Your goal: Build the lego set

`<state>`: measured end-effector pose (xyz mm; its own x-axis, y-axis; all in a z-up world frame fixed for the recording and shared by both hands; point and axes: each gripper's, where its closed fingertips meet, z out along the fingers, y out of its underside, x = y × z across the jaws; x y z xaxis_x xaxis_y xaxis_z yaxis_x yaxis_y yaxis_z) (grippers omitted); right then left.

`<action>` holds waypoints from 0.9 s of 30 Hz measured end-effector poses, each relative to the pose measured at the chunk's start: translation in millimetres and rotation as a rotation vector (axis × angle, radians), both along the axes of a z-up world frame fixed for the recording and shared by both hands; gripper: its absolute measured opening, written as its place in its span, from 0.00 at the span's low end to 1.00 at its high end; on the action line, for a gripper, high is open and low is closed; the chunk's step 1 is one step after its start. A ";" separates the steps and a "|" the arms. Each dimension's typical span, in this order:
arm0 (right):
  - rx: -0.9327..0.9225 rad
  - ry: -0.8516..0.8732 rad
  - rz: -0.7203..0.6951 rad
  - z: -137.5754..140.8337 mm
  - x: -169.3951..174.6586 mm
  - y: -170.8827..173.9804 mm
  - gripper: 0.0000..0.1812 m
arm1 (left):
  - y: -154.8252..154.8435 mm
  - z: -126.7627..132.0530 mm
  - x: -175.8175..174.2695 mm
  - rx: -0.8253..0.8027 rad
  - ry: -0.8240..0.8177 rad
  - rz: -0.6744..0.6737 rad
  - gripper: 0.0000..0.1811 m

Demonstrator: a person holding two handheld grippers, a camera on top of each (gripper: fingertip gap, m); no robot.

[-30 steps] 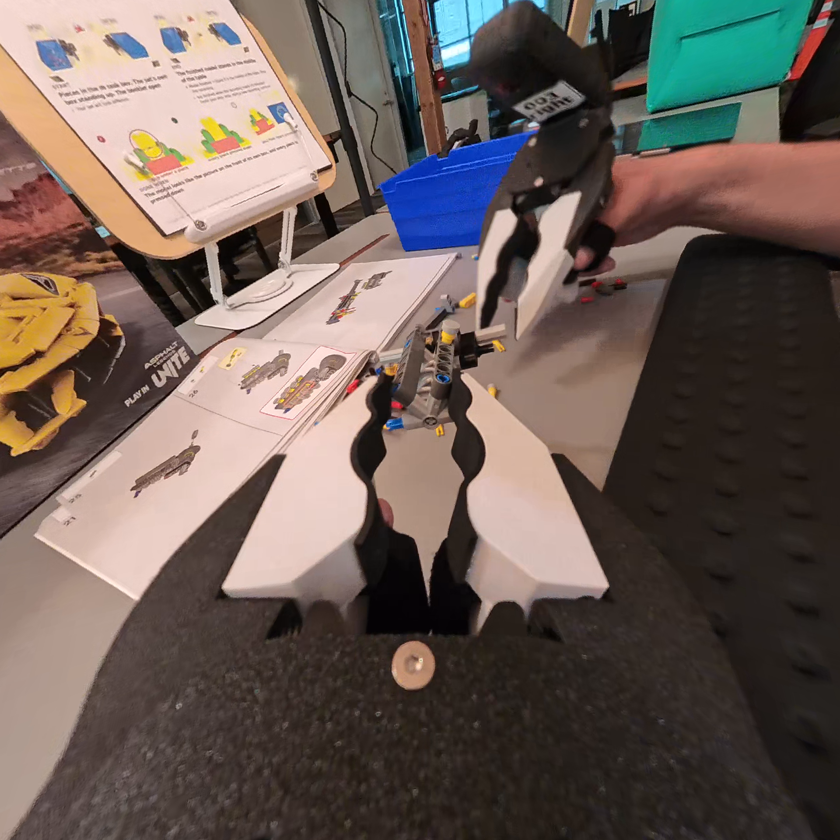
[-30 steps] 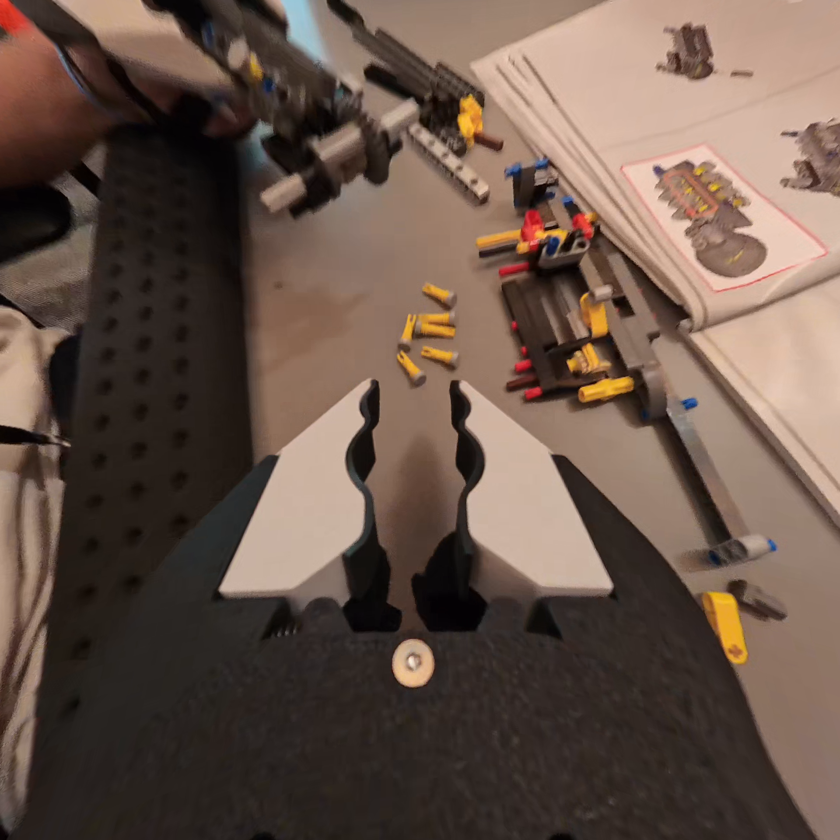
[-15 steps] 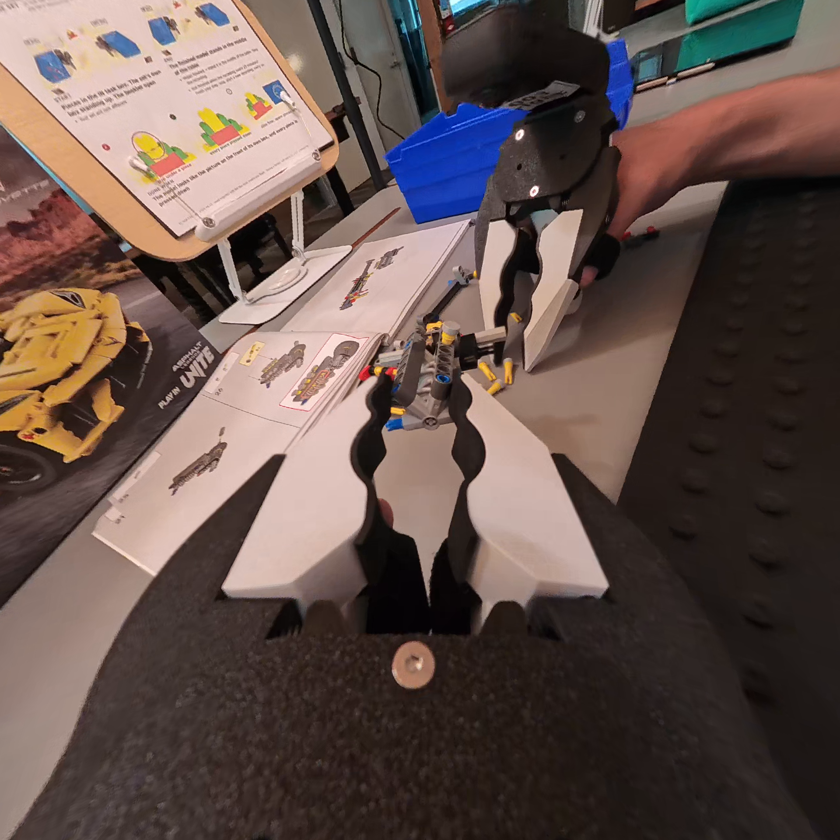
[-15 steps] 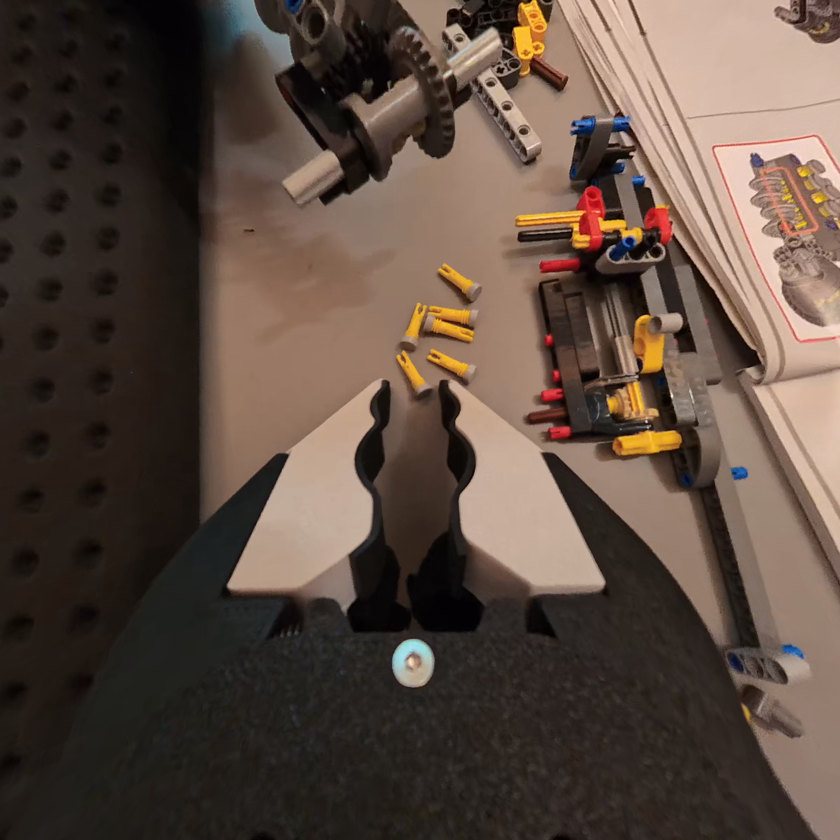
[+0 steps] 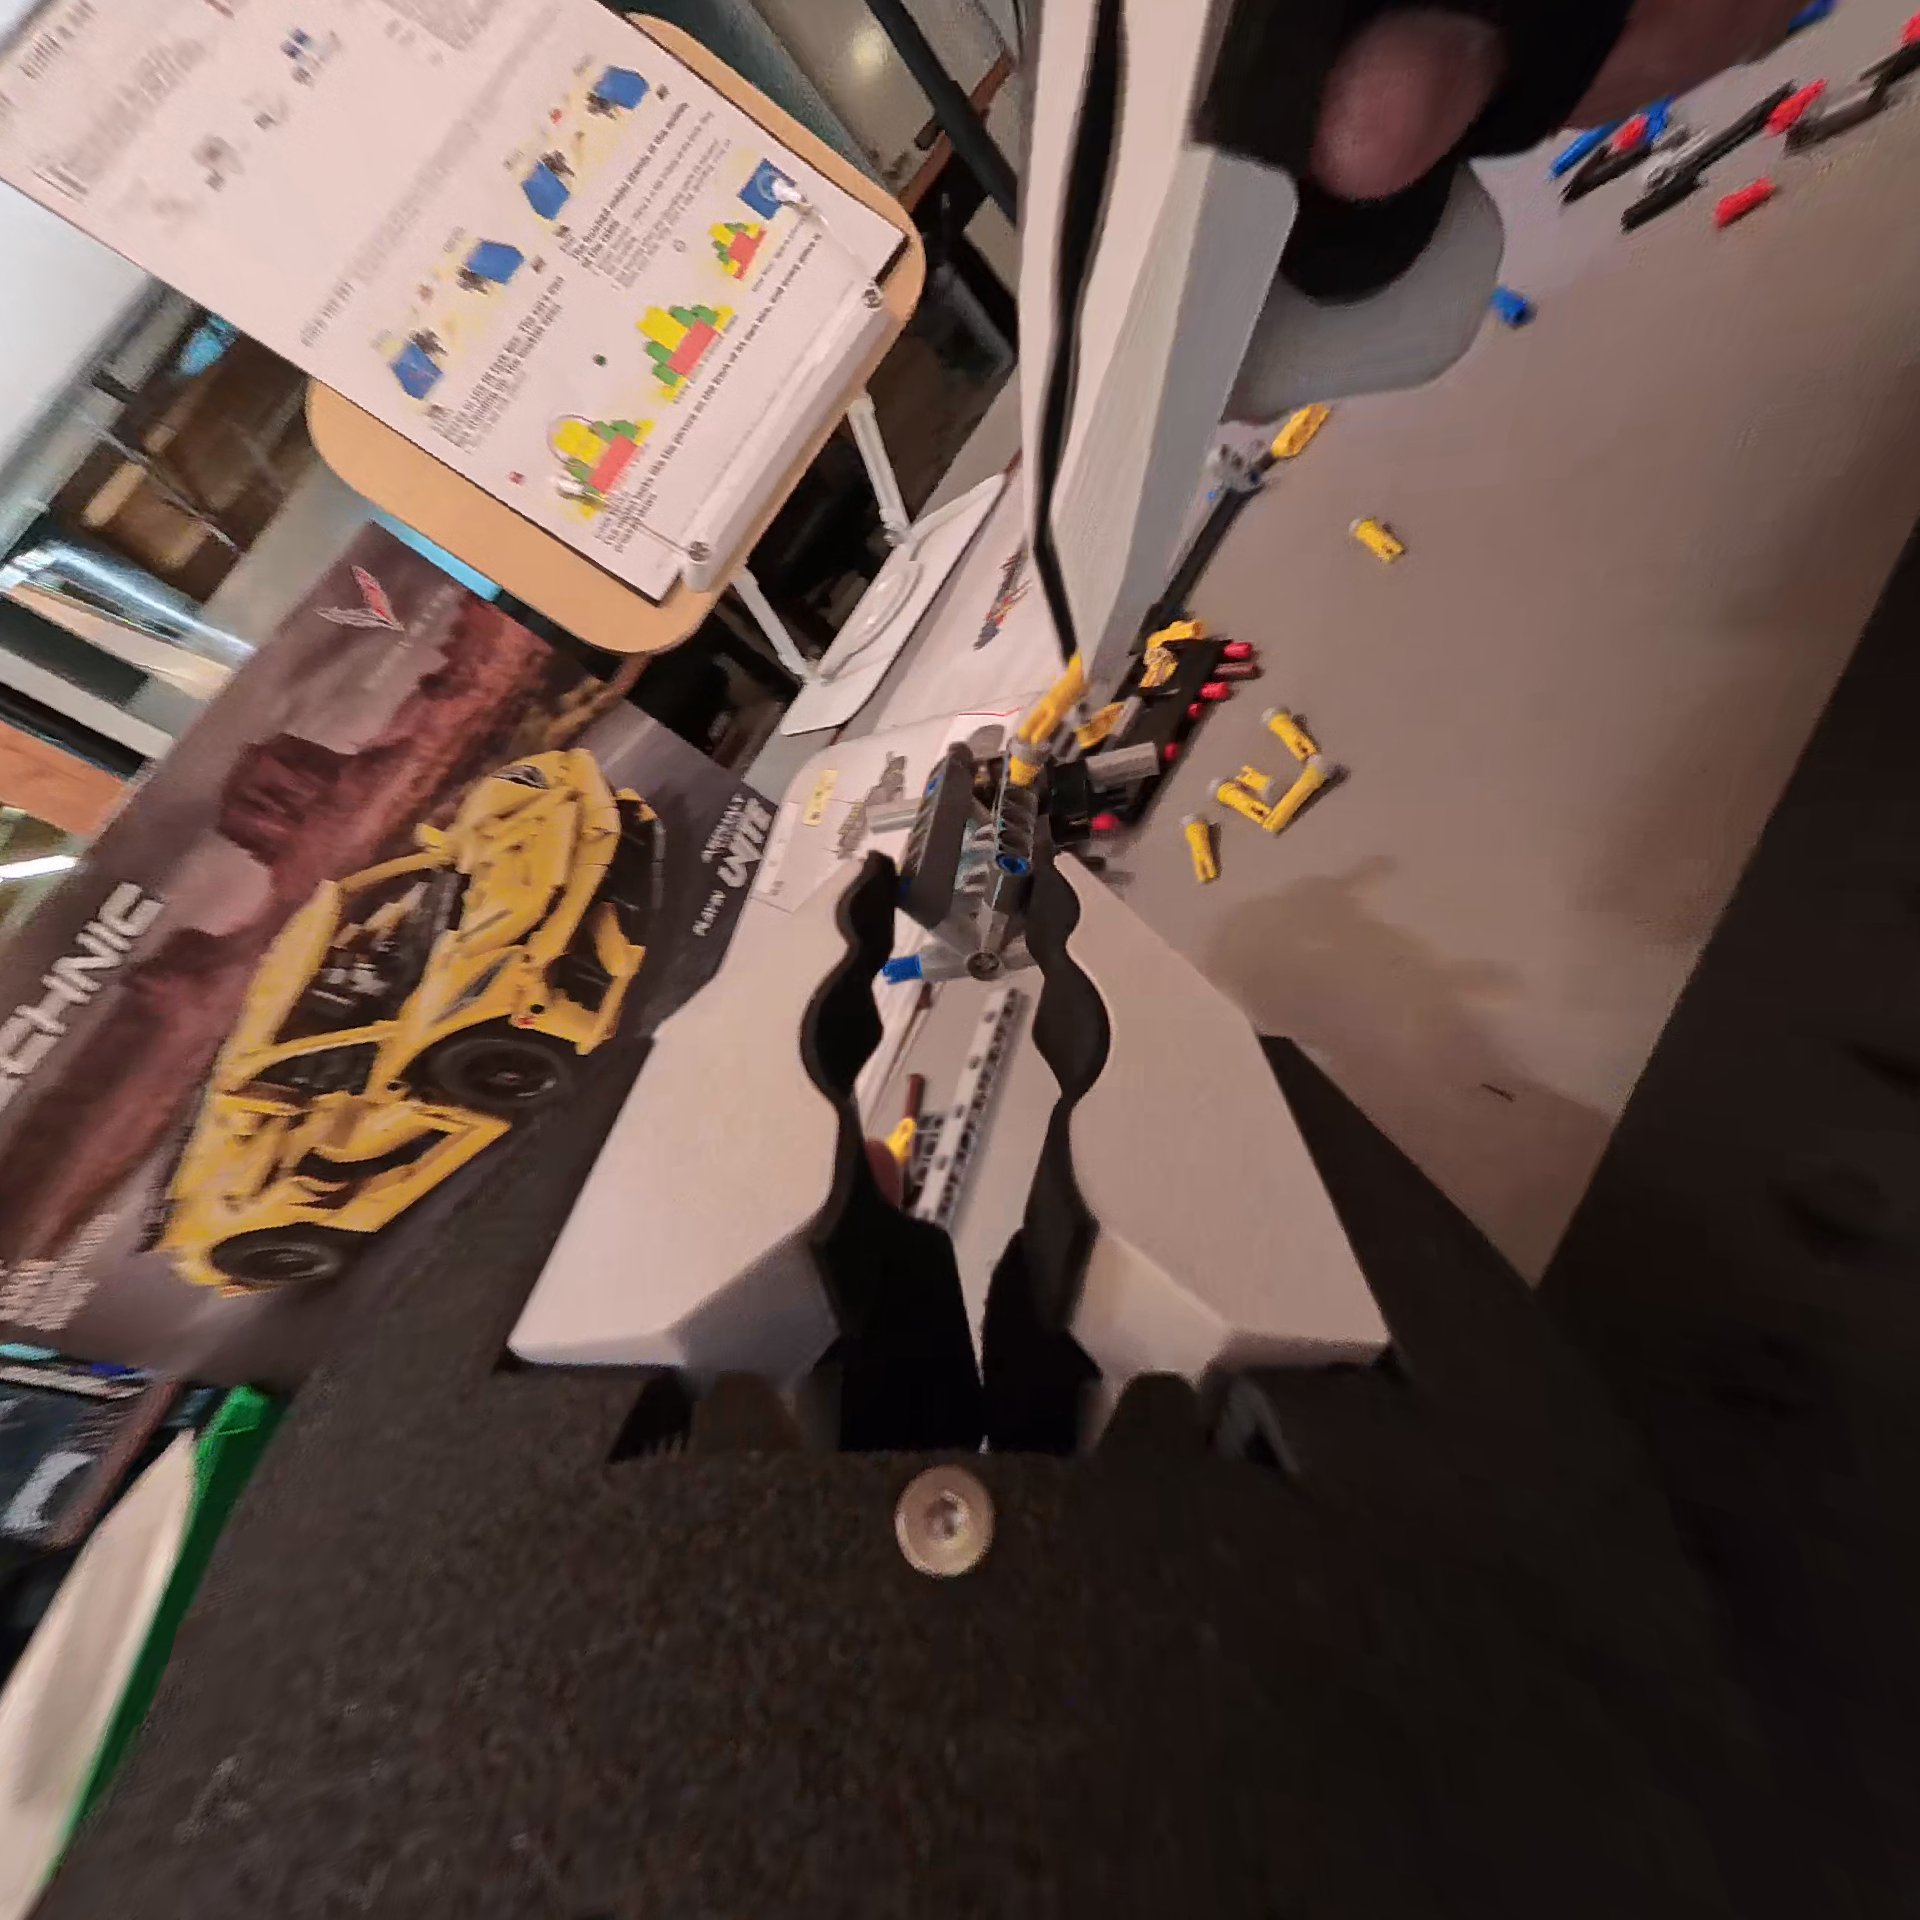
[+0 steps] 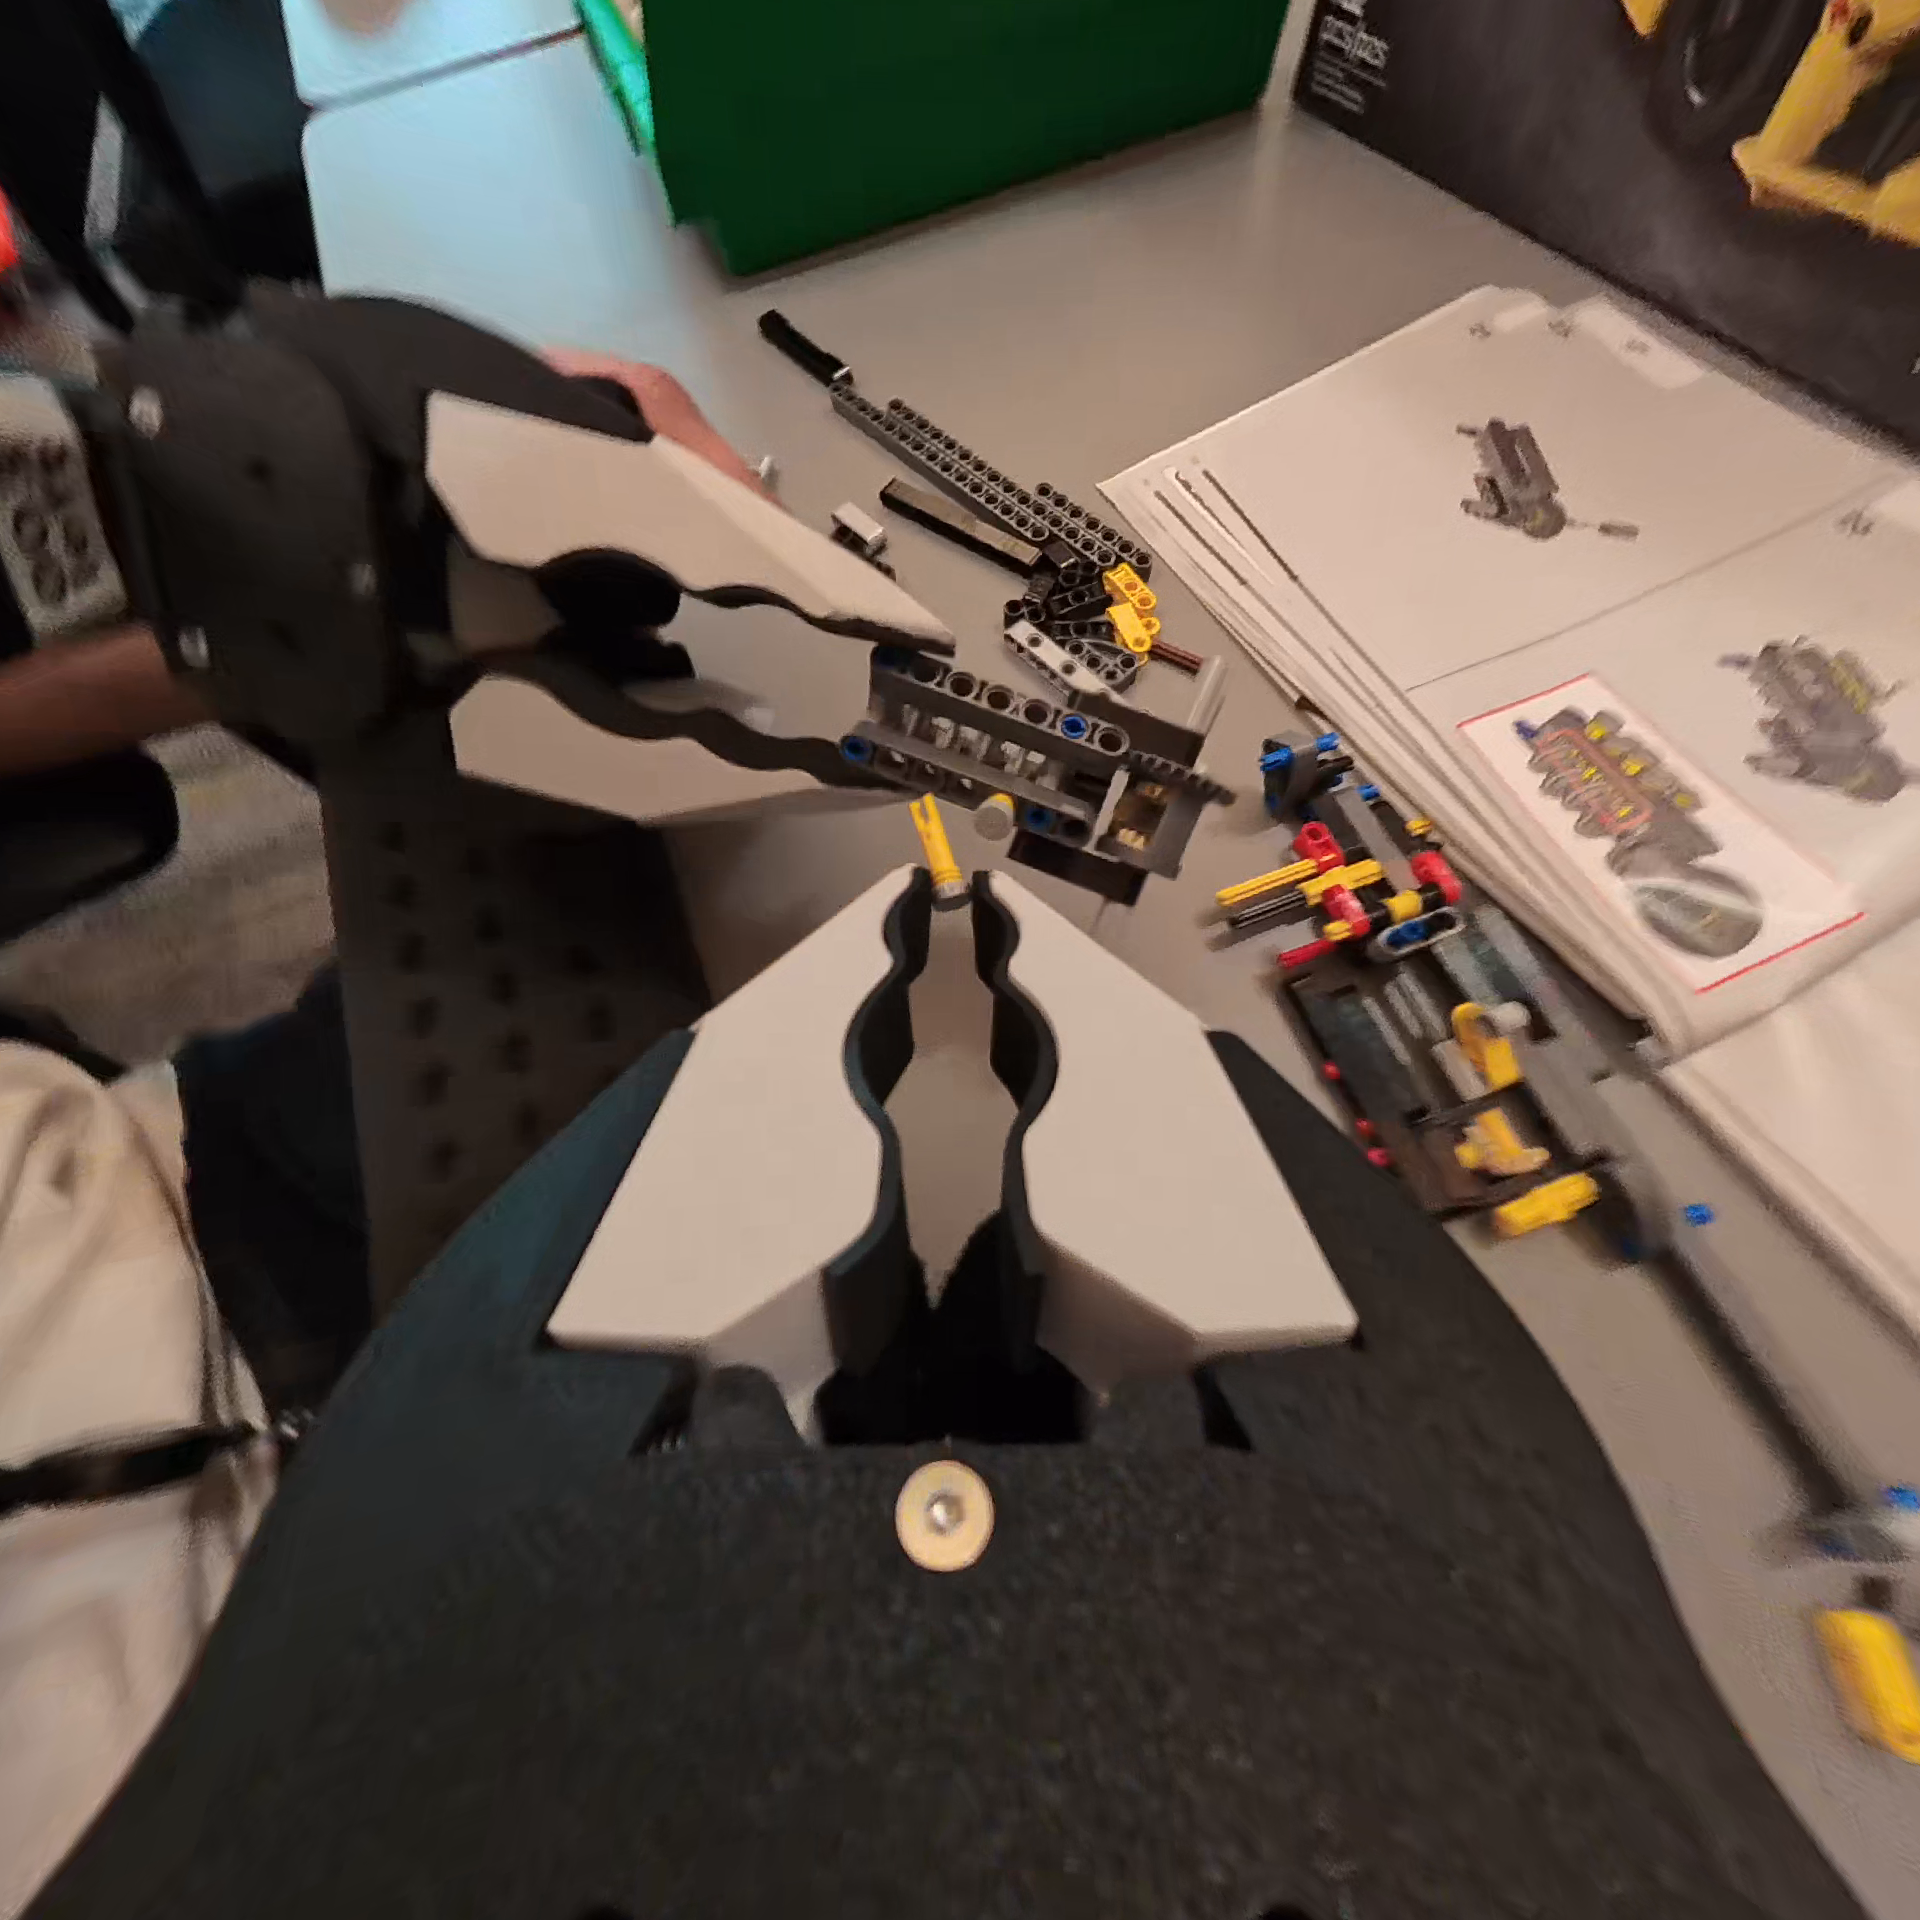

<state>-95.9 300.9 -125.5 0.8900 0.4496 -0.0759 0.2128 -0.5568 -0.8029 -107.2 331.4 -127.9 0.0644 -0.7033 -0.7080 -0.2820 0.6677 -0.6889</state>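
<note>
- Assembly (image 6: 1023,764) pinched at its near end by left gripper (image 5: 961,914), off the table (image 6: 1091,312).
- Yellow pin (image 6: 935,857) clamped upright in right gripper (image 6: 945,894) tips, just below assembly at 6 o'clock.
- Loose pins (image 5: 1262,795) on table at 3 o'clock of assembly.
- Manual (image 6: 1558,644) open at 3 o'clock; second build (image 6: 1434,1049) beside it.

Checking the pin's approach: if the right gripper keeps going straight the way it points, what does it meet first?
Probably the grey gear assembly held by the left gripper: the yellow pin pinched in the right gripper points at its underside. Depth is uncertain.
</note>
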 end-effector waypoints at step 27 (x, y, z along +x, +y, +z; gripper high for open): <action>-0.206 0.199 -0.268 -23.6 2.5 8.2 0.04 | -3.8 -6.6 4.4 0.652 0.070 0.167 0.13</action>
<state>-93.3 309.1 -149.1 0.9326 0.1600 -0.3234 -0.1111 -0.7255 -0.6792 -102.9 327.6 -134.5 0.0737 -0.1156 -0.9906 -0.4466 0.8843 -0.1364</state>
